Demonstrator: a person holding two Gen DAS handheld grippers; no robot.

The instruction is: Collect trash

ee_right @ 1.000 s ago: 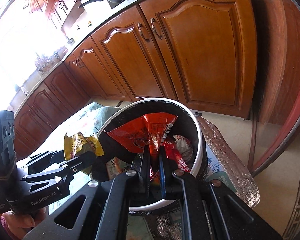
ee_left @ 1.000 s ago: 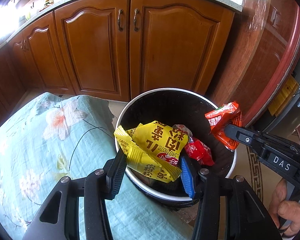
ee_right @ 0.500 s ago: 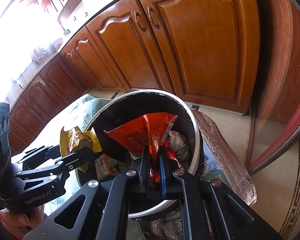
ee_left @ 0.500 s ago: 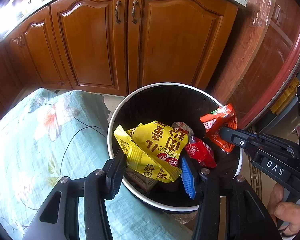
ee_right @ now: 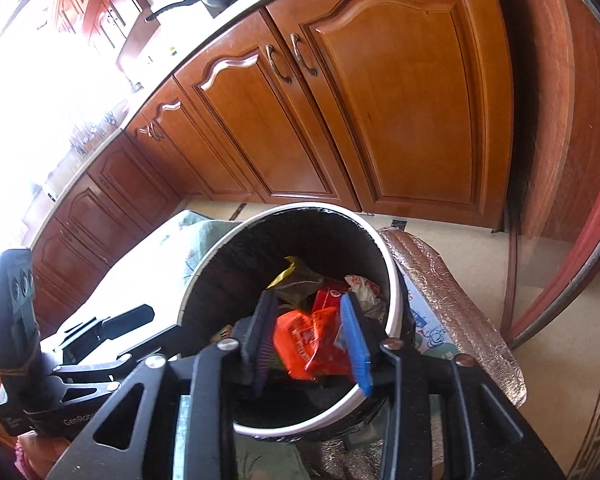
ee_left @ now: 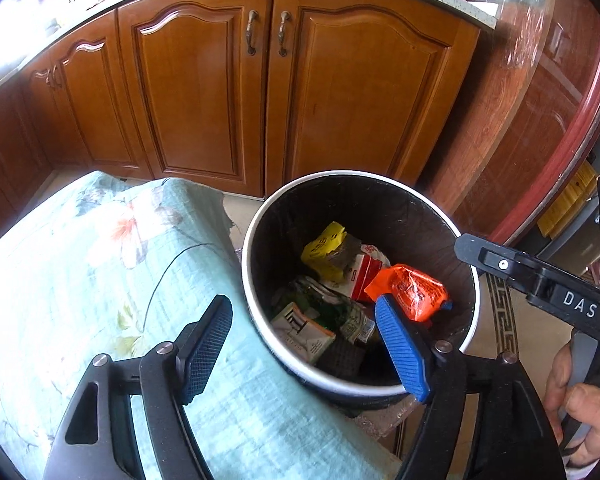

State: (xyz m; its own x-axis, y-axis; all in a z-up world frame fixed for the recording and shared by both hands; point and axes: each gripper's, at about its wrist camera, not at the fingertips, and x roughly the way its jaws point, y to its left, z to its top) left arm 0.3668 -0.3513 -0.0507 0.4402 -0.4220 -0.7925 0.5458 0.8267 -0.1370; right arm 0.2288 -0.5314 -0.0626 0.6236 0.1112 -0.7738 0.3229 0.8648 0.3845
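- Both tools poised over the bin (ee_left: 364,176), pointing down into it.
- Left tool (ee_left: 304,344) opening, nothing between its jaws; yellow wrapper (ee_left: 326,244) lying in the bin below.
- Right tool (ee_right: 310,336) opening; orange wrapper (ee_right: 308,340) loose between its pads, directly above the heap, seemingly dropping.

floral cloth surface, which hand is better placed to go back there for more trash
Left. The left gripper, jaws opening and empty, hangs partly over the pale green floral cloth. The right gripper, jaws opening, sits above the white-rimmed black bin with the orange wrapper between them.
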